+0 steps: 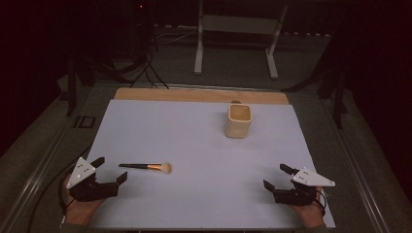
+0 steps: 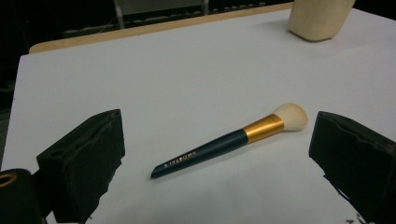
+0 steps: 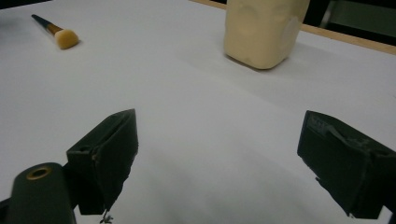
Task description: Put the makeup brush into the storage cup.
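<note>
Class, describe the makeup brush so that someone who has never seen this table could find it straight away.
Start at the white sheet covering the table and look to its near left part, just ahead of the left gripper. There the makeup brush lies flat: dark slim handle, gold band, pale fluffy tip. The cream cup stands upright far off.

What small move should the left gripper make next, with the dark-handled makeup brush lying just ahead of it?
Probably ease the left gripper forward and down until its open jaws straddle the dark-handled, gold-banded makeup brush. The brush lies flat on the white table sheet, untouched, just beyond the jaws; the cream square cup stands far off.
</note>
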Demonstrator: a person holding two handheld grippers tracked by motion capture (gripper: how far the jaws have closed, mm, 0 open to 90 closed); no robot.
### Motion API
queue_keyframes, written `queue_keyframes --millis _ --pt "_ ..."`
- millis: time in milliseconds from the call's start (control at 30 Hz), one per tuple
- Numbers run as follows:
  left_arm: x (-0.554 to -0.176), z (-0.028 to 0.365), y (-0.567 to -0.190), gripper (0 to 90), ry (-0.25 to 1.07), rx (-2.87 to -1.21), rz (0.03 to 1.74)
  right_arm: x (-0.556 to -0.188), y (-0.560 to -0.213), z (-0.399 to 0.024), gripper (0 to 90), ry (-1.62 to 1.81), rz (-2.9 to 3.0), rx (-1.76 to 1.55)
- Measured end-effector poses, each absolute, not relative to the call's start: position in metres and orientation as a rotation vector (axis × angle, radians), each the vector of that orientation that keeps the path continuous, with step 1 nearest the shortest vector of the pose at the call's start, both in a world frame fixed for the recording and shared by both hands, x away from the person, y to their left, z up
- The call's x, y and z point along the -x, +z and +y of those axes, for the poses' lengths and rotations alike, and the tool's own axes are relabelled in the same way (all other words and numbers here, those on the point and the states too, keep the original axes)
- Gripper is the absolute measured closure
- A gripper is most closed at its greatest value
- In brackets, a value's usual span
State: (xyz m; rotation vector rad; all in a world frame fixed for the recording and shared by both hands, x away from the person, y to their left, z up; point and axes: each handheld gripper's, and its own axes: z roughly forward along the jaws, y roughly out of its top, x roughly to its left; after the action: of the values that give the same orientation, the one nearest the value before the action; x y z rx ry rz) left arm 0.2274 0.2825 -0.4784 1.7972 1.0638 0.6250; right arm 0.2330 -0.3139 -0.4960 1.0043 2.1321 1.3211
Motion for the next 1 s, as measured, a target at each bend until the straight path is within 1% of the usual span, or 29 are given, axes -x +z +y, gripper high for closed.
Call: queue_keyframes --millis 333,433,600,1000 --pt "-0.24 0.275 -0.458 4.8 0.656 -1.771 1.01 -0.233 -0.496 -0.314 11.7 1.309 2.125 -1.003" --pt "-0.252 0.269 -0.447 5.2 0.69 -1.79 1.001 -0.232 -0.495 -0.314 11.7 1.313 2.119 -1.01" --pt "-0.269 0.269 -0.441 5.8 0.689 -1.782 1.016 -0.232 -0.495 -0.314 11.7 1.313 2.119 -1.01" --pt "-0.286 0.262 -0.431 6.4 0.694 -1.815 0.985 -0.232 -0.495 -0.315 11.7 1.315 2.115 -1.014"
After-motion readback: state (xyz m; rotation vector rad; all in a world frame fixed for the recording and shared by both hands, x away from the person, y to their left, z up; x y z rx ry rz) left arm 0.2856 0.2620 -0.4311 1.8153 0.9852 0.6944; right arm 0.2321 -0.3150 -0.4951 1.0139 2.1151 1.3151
